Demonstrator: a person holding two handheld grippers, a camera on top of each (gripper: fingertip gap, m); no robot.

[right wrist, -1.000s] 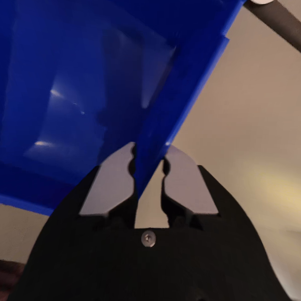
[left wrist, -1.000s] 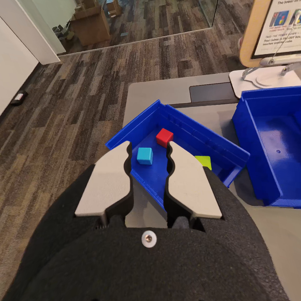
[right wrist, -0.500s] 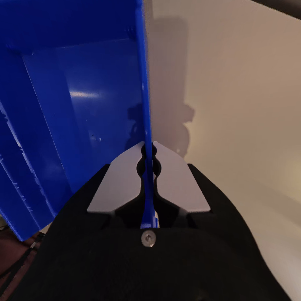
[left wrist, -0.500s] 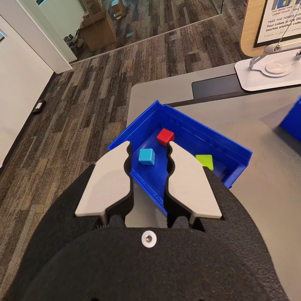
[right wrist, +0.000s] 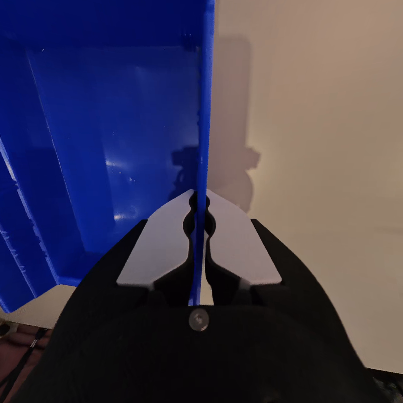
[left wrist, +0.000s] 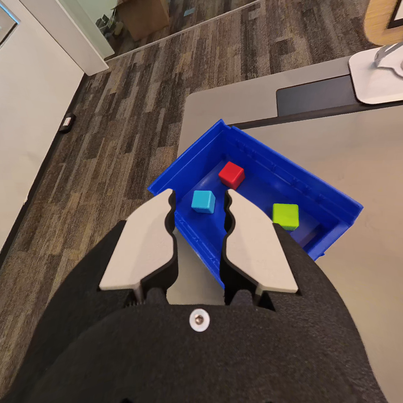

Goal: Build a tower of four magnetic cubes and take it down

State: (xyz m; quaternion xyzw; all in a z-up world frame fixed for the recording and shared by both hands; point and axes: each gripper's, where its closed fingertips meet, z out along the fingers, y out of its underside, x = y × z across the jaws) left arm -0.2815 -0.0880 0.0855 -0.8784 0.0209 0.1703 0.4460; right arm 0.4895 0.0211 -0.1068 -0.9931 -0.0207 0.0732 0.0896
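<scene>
Three cubes lie apart in a blue bin point(left wrist: 272, 161): red point(left wrist: 231, 175), light-blue point(left wrist: 203, 201), green point(left wrist: 285, 216). Left tongs point(left wrist: 198, 193) hang apart above it. Right tongs point(right wrist: 200, 193) are clamped on another bin's wall point(right wrist: 206, 109).

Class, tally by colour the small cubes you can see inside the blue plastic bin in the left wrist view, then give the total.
Red plastic cube: 1
Light blue plastic cube: 1
Lime green plastic cube: 1
Total visible in the blue plastic bin: 3

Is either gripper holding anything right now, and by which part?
The right gripper is shut on the side wall of an empty blue bin, pinching its rim. The left gripper is open, holding nothing.
</scene>
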